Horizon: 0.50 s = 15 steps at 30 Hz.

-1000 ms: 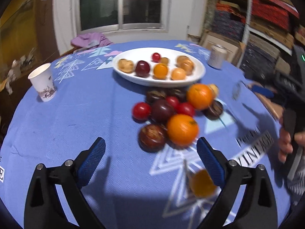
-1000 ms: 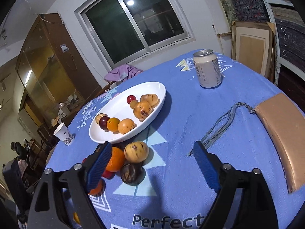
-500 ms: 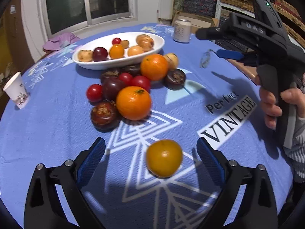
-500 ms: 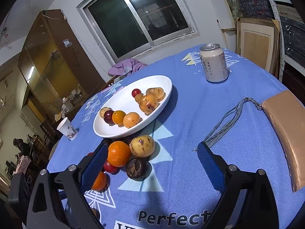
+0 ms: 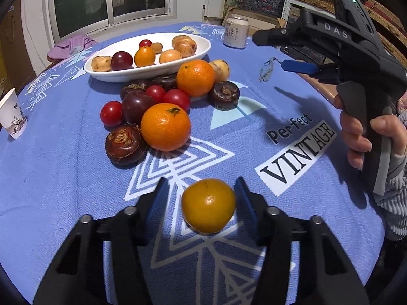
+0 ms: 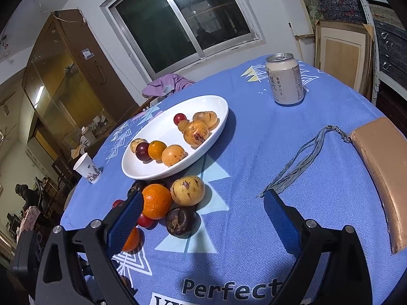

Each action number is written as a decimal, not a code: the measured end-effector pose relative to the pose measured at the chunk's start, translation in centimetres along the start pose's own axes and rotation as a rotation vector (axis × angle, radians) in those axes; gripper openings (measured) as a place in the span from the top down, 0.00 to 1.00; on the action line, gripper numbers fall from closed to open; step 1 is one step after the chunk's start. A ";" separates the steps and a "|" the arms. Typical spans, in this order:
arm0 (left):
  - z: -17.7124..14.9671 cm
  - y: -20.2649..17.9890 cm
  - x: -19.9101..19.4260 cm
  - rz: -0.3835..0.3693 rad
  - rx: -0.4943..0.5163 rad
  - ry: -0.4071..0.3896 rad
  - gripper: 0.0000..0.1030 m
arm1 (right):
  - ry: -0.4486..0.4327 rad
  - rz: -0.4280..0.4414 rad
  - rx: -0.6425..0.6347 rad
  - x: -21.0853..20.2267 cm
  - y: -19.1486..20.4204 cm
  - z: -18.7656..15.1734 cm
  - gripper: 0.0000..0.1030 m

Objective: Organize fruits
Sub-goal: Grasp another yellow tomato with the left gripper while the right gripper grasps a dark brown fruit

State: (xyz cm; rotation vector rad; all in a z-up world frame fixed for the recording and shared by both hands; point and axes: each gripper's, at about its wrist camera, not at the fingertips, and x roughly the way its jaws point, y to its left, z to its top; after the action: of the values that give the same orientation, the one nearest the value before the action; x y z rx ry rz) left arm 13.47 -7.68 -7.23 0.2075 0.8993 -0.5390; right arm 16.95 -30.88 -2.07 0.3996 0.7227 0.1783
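Fingers of the left gripper (image 5: 201,195) had just been closing around a yellow-orange fruit (image 5: 208,205) on the blue-clothed surface (image 5: 58,178); right pad touching or nearly so, left pad apart from it. Right gripper (image 6: 201,218) fingers stood wide apart, nothing between them. Readable print: "Perfect VINTAGE" on the cloth, "DAS" on the right gripper body. Fruit skin smooth, small stem mark. White dish (image 6: 218,104) held eight fruits. Loose pile (image 5: 162,101) beside the dish: two oranges, three red tomatoes, others dark. One can (image 6: 285,78), one paper cup (image 6: 87,169).
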 end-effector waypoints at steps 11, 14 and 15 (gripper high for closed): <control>0.1 0.3 -0.3 0.033 -0.017 -0.013 0.64 | 0.000 0.001 -0.019 0.1 0.3 0.0 0.07; 0.2 1.3 -0.4 0.066 -0.057 -0.023 0.64 | 0.005 -0.001 -0.038 0.2 0.6 -0.1 0.07; 0.3 1.5 -0.5 0.079 -0.064 -0.025 0.64 | 0.006 -0.001 -0.041 0.2 0.7 -0.1 0.07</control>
State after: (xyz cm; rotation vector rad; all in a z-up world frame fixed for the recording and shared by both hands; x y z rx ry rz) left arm 14.19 -6.36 -6.77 0.1775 0.8792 -0.4384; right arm 17.03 -30.14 -2.00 0.3595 0.7246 0.1928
